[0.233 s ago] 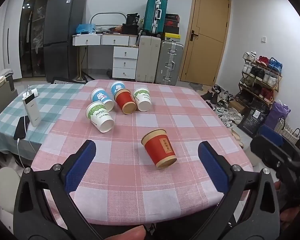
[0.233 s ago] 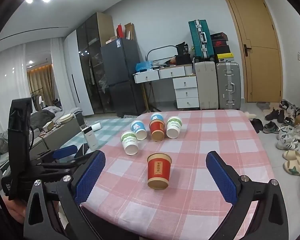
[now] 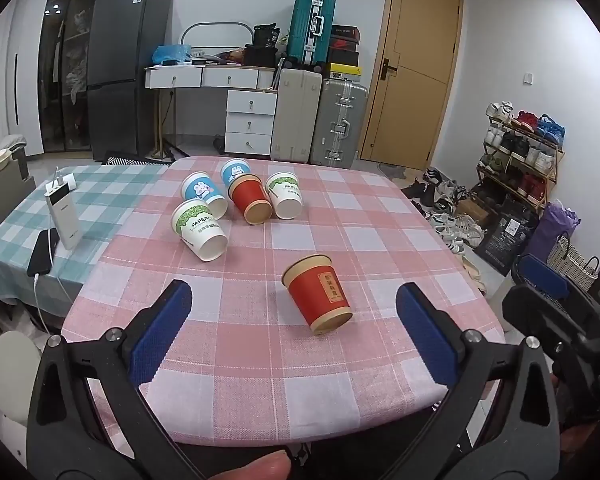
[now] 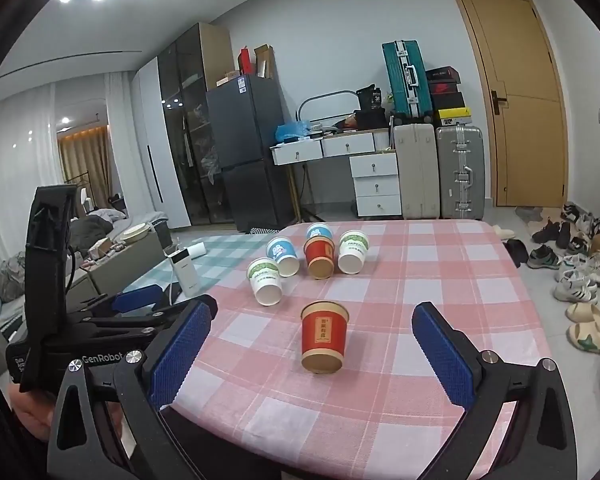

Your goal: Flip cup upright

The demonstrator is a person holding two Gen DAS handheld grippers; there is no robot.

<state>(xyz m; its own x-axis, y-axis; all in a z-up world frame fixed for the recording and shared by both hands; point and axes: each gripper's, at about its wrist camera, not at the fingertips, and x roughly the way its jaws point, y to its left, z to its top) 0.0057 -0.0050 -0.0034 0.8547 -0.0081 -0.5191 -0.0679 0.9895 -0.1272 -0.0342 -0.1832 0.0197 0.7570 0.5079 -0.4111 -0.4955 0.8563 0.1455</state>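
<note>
A red paper cup (image 3: 318, 294) (image 4: 324, 336) lies on its side on the pink checked tablecloth (image 3: 260, 360), with a tan end turned toward me. My left gripper (image 3: 292, 286) hovers over the near table edge, open and empty, and the cup shows beyond the gap between its blue pads (image 3: 160, 332). My right gripper (image 4: 314, 306) is also open and empty, and the cup lies straight ahead of it. Further back several more cups lie tipped over in a cluster, among them a red one (image 3: 250, 200) and a white one with green print (image 3: 198, 228).
A white power bank (image 3: 62, 216) and a black phone (image 3: 42, 254) sit on the green checked cloth at the left. The left gripper's body (image 4: 100, 320) is close at the right view's left. Shoes and a rack (image 3: 520, 152) stand right of the table.
</note>
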